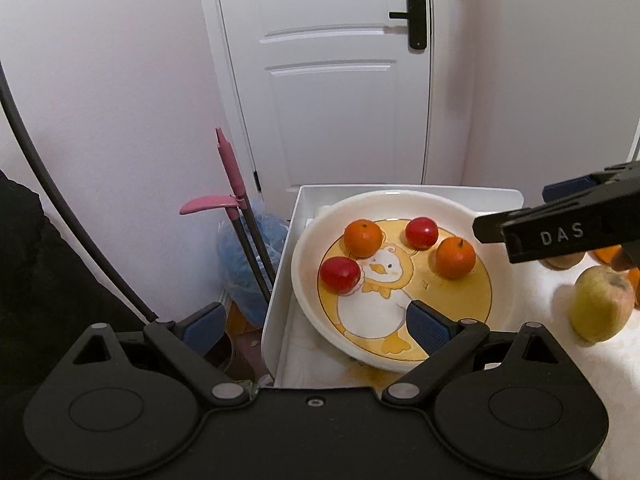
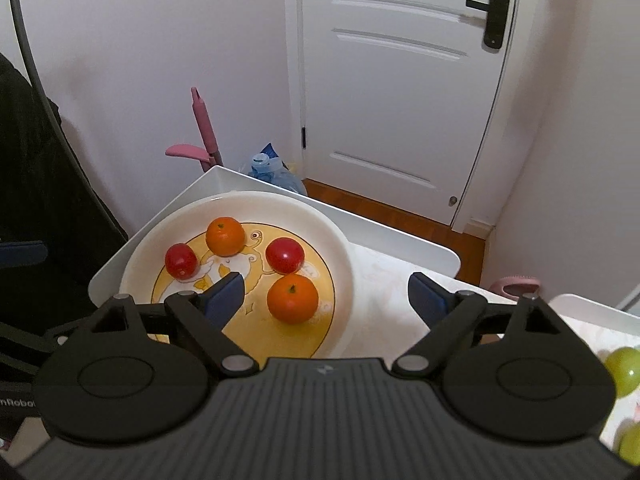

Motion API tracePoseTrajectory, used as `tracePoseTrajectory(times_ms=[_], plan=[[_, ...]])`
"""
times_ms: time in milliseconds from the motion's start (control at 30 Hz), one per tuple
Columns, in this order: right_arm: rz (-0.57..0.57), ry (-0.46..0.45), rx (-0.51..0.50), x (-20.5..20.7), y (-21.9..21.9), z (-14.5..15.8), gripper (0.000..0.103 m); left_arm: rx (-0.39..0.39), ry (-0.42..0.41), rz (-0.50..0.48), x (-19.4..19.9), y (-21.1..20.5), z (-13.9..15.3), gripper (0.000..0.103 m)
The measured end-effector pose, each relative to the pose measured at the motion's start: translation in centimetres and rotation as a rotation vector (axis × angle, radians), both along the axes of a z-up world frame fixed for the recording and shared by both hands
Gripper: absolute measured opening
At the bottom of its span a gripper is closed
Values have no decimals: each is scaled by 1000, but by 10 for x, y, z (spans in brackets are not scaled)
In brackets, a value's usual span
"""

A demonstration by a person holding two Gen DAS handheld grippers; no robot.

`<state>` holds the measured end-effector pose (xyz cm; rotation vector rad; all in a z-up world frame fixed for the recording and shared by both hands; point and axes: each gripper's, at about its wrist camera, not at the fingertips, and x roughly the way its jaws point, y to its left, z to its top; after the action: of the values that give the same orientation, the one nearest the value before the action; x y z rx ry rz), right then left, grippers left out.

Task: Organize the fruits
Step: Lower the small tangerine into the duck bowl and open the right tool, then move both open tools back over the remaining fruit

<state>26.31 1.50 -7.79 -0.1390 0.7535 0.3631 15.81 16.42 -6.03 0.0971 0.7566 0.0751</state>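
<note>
The right tool [image 2: 324,294] is seen spread wide, with nothing between its blue pads [image 2: 226,294]; it is held just above the near edge of the plate [image 2: 340,240]. The near orange [image 2: 293,298] lies free on the plate, right in front of the open jaws, so it is judged that this fruit is already set down here.

The left tool [image 1: 316,322] is also released and empty, with its pads far apart. It is kept low over the left side of the plate, probably so that it waits out of the way.

On the plate four fruits are counted: two oranges and two red fruits [image 2: 285,255], placed apart from each other around the duck picture. The plate is carried in a white tray [image 1: 280,272] on the tabletop [image 2: 384,280].

More fruit is left outside the plate: a yellow-green fruit [image 1: 602,304] beside it, and green round ones [image 2: 624,370] at the right edge. It is judged that these are to be collected next.
</note>
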Motion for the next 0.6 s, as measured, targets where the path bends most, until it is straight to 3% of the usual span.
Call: tracePoseTrajectory(times_ms=[600], plan=[[-127, -12, 94, -60, -42, 45, 103, 5, -66, -35, -31, -9, 35, 99]])
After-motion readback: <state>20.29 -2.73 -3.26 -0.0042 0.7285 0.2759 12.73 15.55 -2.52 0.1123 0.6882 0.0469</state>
